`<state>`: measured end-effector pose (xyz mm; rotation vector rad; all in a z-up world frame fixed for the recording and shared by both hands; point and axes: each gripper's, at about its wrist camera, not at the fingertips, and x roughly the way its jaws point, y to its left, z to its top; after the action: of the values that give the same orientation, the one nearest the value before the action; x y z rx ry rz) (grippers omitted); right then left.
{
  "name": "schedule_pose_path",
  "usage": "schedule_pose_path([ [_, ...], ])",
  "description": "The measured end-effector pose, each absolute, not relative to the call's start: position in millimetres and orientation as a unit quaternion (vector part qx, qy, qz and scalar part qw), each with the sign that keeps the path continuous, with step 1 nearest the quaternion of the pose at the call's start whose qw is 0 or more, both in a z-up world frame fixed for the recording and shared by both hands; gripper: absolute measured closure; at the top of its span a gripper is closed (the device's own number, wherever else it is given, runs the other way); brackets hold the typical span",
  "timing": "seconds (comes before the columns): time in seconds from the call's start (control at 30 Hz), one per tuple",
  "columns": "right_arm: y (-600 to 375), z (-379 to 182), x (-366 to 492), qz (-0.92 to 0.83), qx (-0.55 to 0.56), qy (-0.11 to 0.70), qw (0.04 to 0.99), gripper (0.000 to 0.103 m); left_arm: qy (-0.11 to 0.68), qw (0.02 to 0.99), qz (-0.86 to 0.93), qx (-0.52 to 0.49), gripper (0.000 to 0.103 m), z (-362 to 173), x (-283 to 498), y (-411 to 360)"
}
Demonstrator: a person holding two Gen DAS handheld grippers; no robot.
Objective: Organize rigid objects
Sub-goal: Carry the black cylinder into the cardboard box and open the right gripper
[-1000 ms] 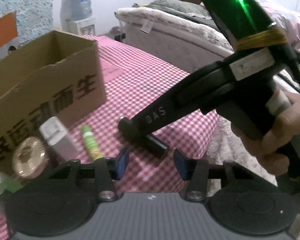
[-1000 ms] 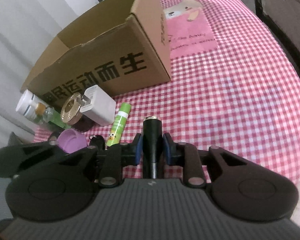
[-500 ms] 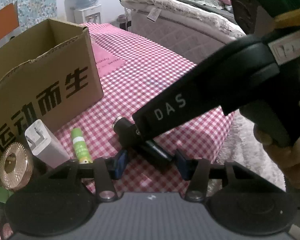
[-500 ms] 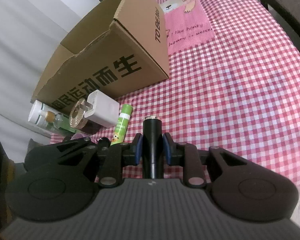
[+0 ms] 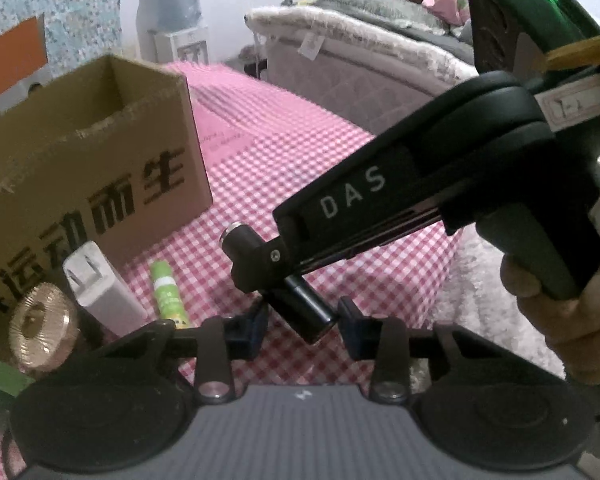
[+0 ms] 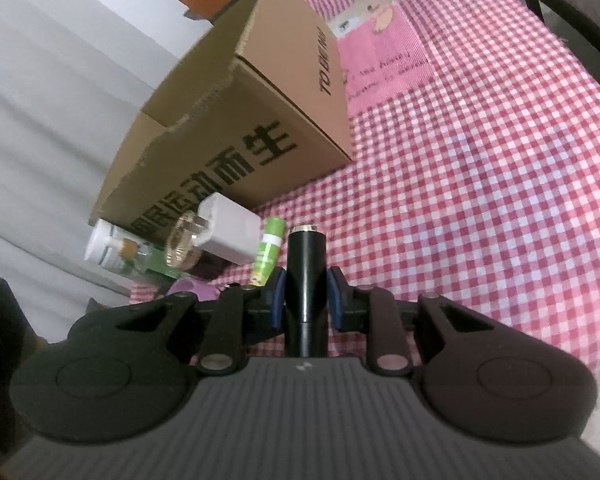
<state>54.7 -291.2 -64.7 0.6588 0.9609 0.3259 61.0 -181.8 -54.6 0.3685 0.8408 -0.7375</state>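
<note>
1. My right tongs (image 6: 306, 300) were clenched on a black cylinder (image 6: 305, 276), held lifted above the checked tabletop (image 6: 480, 184).
2. My left tongs (image 5: 302, 326) stood released, with the cylinder's rear end between the pads.
3. The cardboard box (image 6: 236, 128) sat at 11 o'clock in the right view, its top open.
4. To do this well, I judged I should keep the grip firm, carry the cylinder over the box rim, then let go low inside.
5. Compared with a second earlier, the cylinder was higher and the box nearer.
</note>
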Motion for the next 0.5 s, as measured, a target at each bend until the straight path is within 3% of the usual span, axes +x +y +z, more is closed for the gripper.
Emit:
schedule_pose_path([
  [0.5, -249, 64, 67, 0.238, 0.267, 0.326, 0.875, 0.082, 0.288, 0.893, -0.302, 0.168, 0.064, 65, 60, -125],
])
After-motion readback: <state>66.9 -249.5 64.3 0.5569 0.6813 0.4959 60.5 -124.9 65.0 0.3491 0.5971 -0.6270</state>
